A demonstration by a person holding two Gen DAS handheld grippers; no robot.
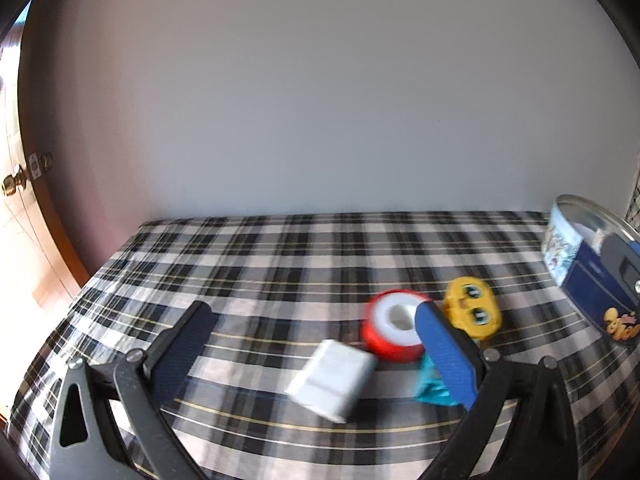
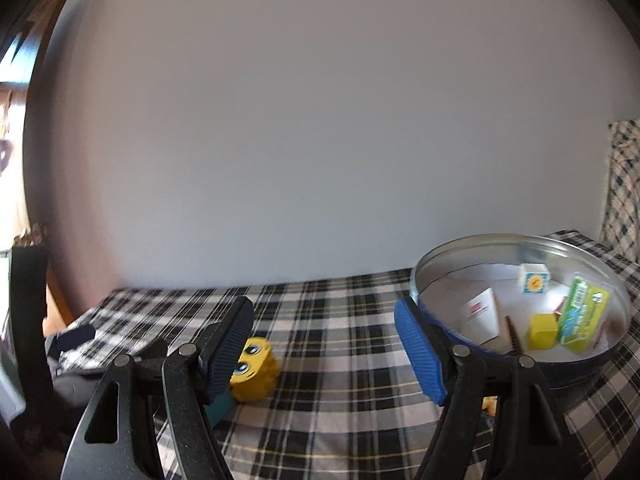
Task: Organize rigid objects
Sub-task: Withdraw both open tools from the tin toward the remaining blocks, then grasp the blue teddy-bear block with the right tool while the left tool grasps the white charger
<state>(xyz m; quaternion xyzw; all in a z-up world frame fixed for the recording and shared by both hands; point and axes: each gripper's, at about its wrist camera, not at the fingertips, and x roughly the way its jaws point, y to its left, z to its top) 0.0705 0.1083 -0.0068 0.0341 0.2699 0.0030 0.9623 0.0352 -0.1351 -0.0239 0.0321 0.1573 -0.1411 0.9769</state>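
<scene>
On a bench [image 1: 280,248] draped in black-and-white plaid cloth, the left gripper [image 1: 316,326] hovered with its jaws spread wide and nothing between the pads, a blurred white block [image 1: 332,384] lying on the cloth below the gap. Just right of the block sat a red-and-white spool [image 1: 394,330], a teal item [image 1: 430,384] half hidden behind the blue pad, and a yellow toy with cartoon eyes [image 1: 474,312]. Farther right, the right gripper [image 2: 324,344] also stood open and empty, the yellow toy peeking out beside its left pad and a round blue tin [image 2: 588,372] against its right one. The tin already held a yellow cube [image 2: 542,332], a green packet [image 2: 582,316], a small white cube [image 2: 534,280] and a white card [image 2: 482,316], so sorting looked partly done, with four loose pieces still outside. The risk from here, as it appeared: the loose pieces crowded together, so a wide closing sweep could knock the spool rolling or nudge the toy; the right pad, close to the tin's wall, could shove the tin along the cloth.
</scene>
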